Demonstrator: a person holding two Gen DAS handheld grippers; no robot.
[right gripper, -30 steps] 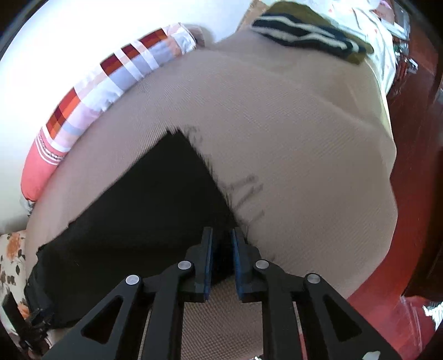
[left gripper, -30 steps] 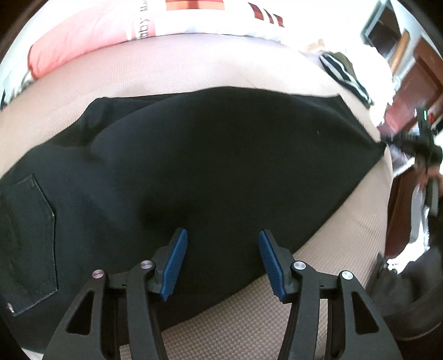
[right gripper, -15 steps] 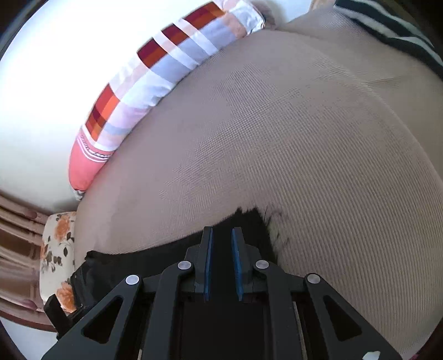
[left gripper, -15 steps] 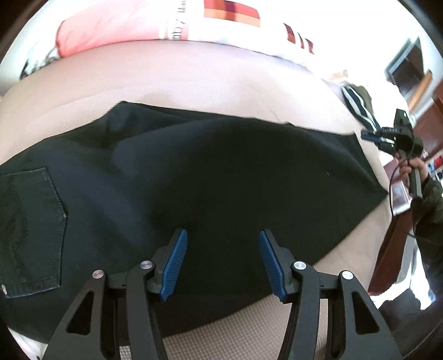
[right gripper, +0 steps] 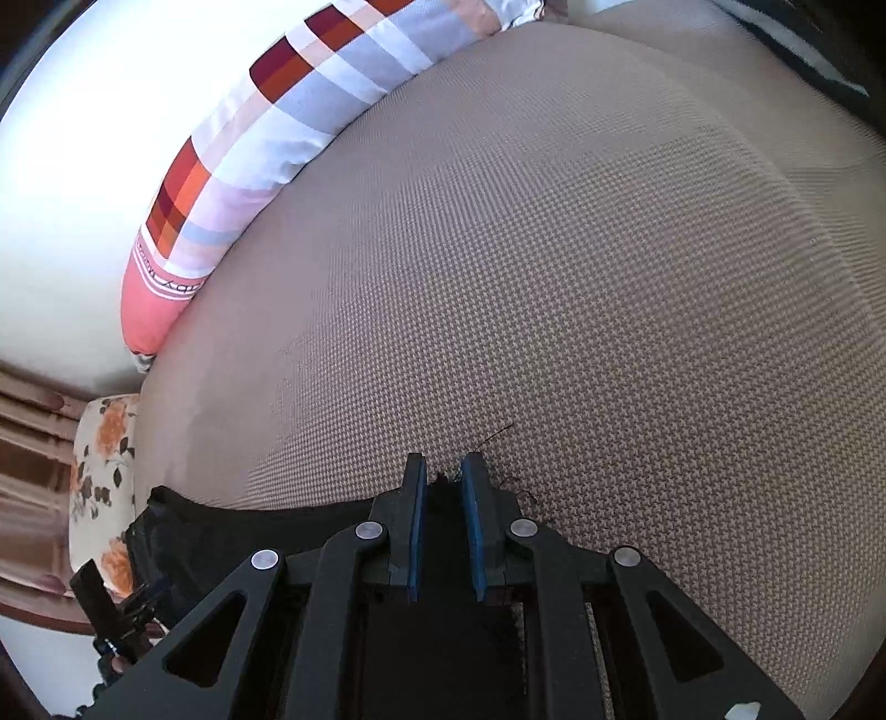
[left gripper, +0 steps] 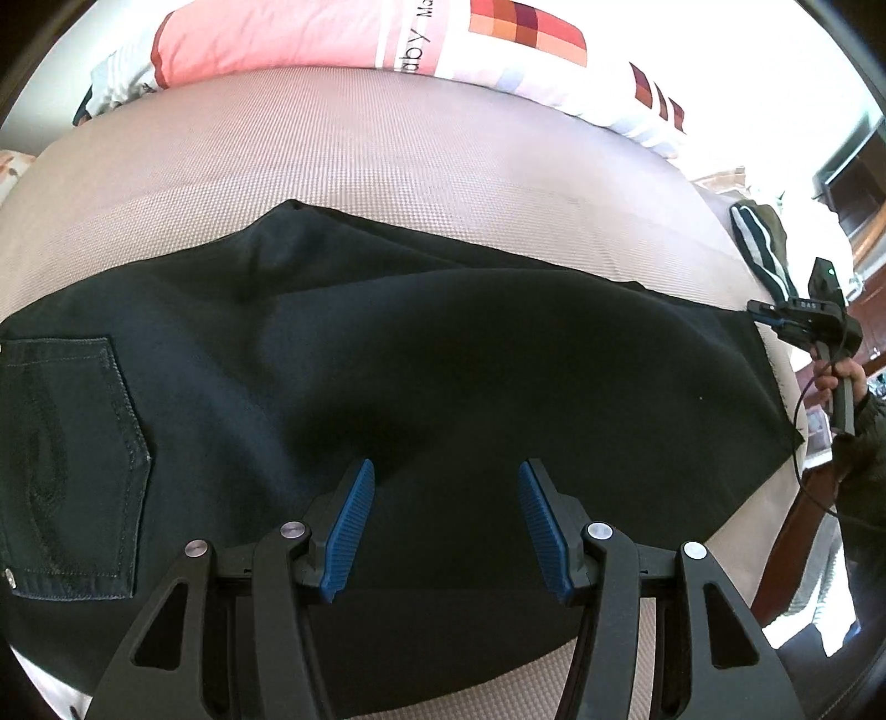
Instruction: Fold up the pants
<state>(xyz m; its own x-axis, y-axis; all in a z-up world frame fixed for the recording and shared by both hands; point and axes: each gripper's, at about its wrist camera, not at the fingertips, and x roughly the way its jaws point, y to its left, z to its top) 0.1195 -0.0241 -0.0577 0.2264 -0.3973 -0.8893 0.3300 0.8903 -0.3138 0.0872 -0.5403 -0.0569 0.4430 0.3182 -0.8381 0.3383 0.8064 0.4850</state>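
Black pants [left gripper: 421,354] lie spread across a beige textured mattress [left gripper: 387,155], back pocket [left gripper: 66,459] at the left, legs running right. My left gripper [left gripper: 446,515] hovers open over the near edge of the leg, nothing between its blue pads [left gripper: 351,515]. At the far right of that view, my right gripper [left gripper: 761,318], held by a hand [left gripper: 836,376], pinches the far corner of the hem. In the right wrist view, the right gripper [right gripper: 443,487] is shut on the frayed black hem [right gripper: 443,484], the cloth trailing back under it.
A striped pink, orange and white pillow [left gripper: 343,39] lies along the far side of the mattress, also seen as the pillow [right gripper: 266,138]. A dark striped garment [left gripper: 758,243] sits at the right end. A floral cushion [right gripper: 102,471] and wooden furniture [left gripper: 864,221] stand beyond the mattress edges.
The right gripper has carried the hem corner away across the mattress, stretching the leg out flat. The left gripper's view has rolled and shifted slightly; its jaws stay equally wide.
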